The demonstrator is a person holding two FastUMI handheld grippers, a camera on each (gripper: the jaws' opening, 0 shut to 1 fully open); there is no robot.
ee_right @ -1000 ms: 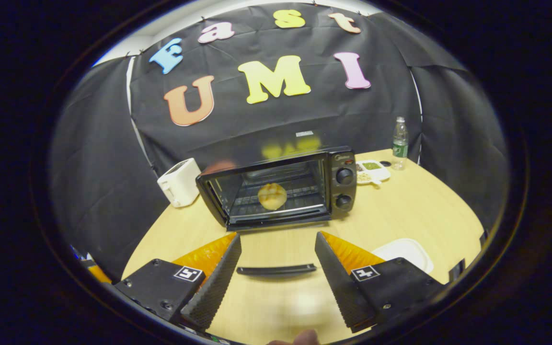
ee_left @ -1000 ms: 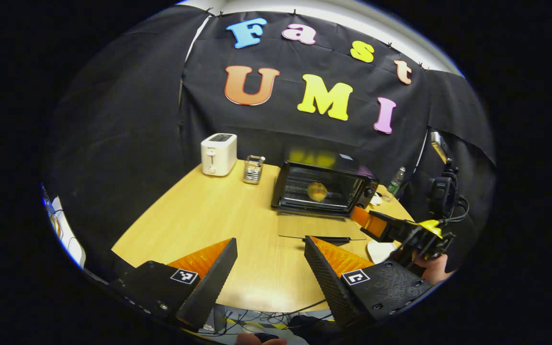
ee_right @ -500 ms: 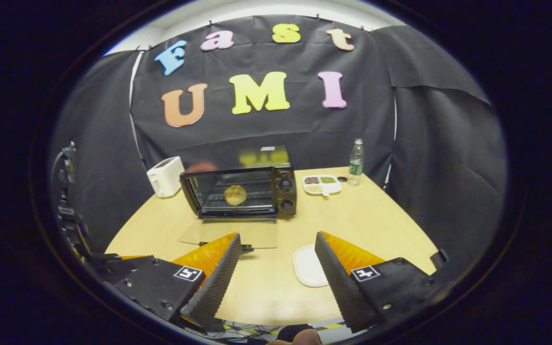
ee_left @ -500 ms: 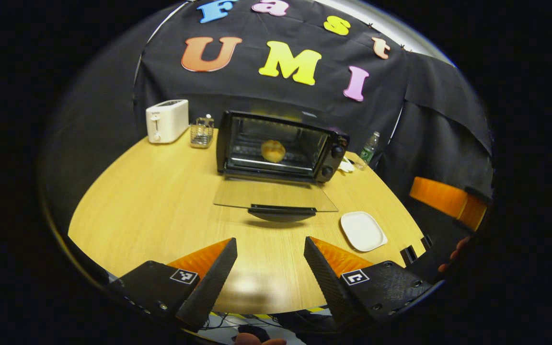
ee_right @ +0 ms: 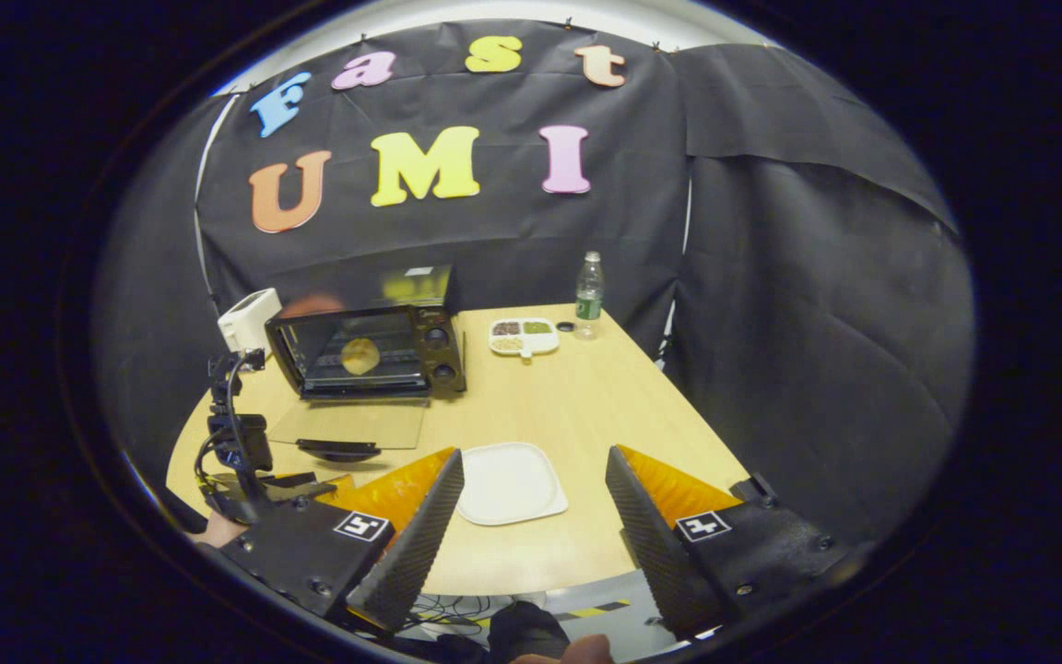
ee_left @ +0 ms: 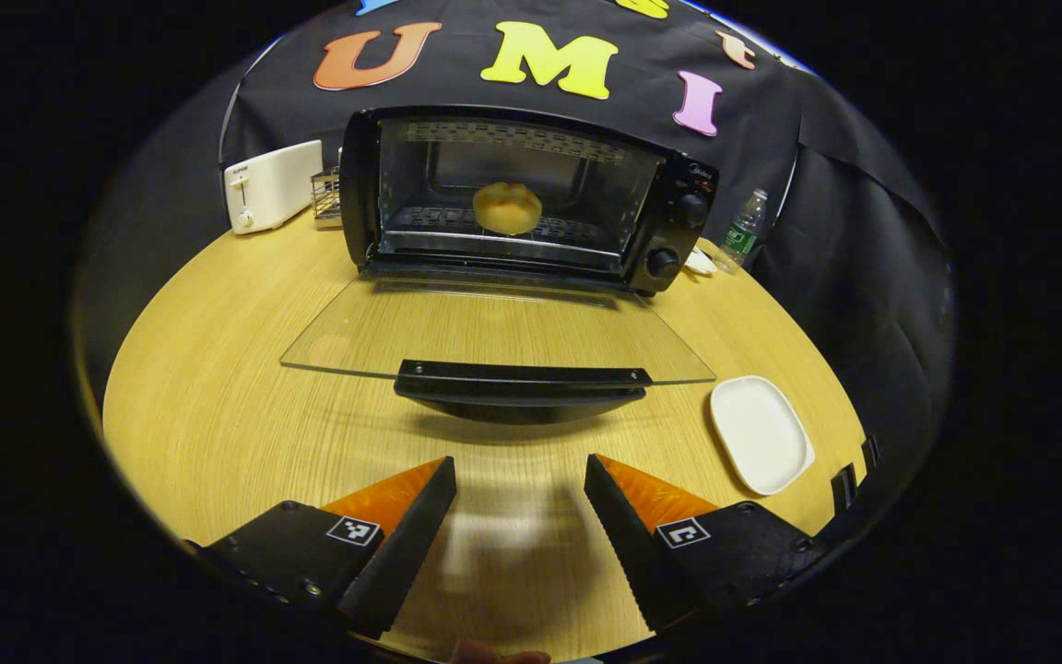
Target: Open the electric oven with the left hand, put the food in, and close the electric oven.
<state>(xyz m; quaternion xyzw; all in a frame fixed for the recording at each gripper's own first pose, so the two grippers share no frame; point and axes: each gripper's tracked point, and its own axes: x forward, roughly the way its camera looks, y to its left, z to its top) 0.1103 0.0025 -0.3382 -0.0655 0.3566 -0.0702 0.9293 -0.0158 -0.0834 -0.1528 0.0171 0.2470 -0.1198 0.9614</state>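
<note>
The black electric oven (ee_left: pixel 531 198) stands at the far side of the light wooden tabletop (ee_left: pixel 218 369), its glass door (ee_left: pixel 494 327) folded down flat with the black handle (ee_left: pixel 522 376) at the near edge. Inside, on the wire rack, sits the round golden bread roll (ee_left: pixel 507 207). The left gripper (ee_left: pixel 520 503) hovers above the tabletop just in front of the handle, jaws apart and holding nothing. To the right of the door lies a white rounded-square plate (ee_left: pixel 760 433). A white toaster (ee_left: pixel 271 184) stands left of the oven, and a clear plastic bottle (ee_left: pixel 743 231) is at its right.

In the right gripper view, the right gripper (ee_right: pixel 534 493) is well back from the oven, jaws apart and empty, with the plate between its 2 fingers. A white divided dish (ee_right: pixel 524 337) lies beside the bottle.
</note>
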